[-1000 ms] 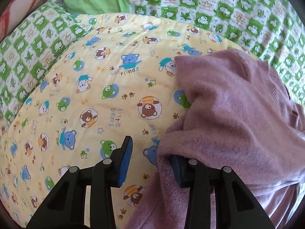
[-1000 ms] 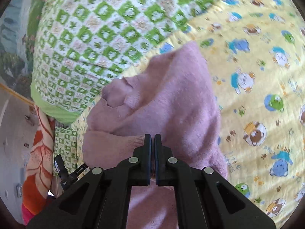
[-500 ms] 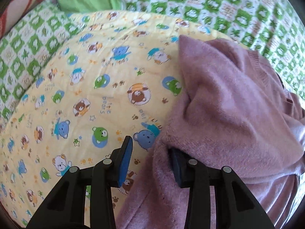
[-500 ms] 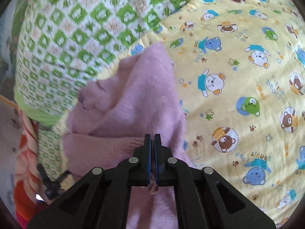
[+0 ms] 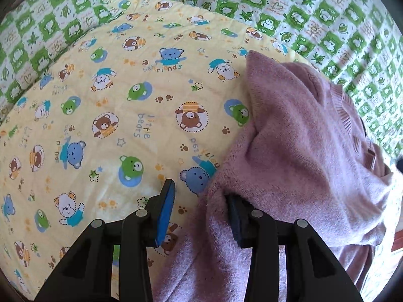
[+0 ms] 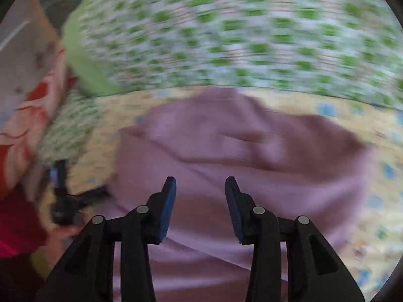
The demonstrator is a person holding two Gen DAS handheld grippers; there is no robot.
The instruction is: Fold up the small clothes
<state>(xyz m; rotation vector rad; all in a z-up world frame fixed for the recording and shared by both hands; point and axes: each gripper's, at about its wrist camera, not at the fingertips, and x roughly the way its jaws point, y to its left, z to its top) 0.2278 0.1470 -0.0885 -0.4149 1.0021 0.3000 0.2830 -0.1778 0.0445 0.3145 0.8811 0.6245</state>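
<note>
While its blue-padded jaws stand partly apart, the left gripper [image 5: 199,209] straddles the near edge of a fuzzy mauve knitted sweater [image 5: 297,146]; the knit drapes over the right-hand finger, the other finger is bare, and nothing is pinched. The sweater lies rumpled on a pale yellow quilt printed with cartoon bears [image 5: 100,115], which rests on a green-and-white checked bedspread [image 5: 327,12]. In the blurred right wrist view, the right gripper [image 6: 200,202] has just been opening, with nothing between its jaws, above the sweater [image 6: 239,146].
</note>
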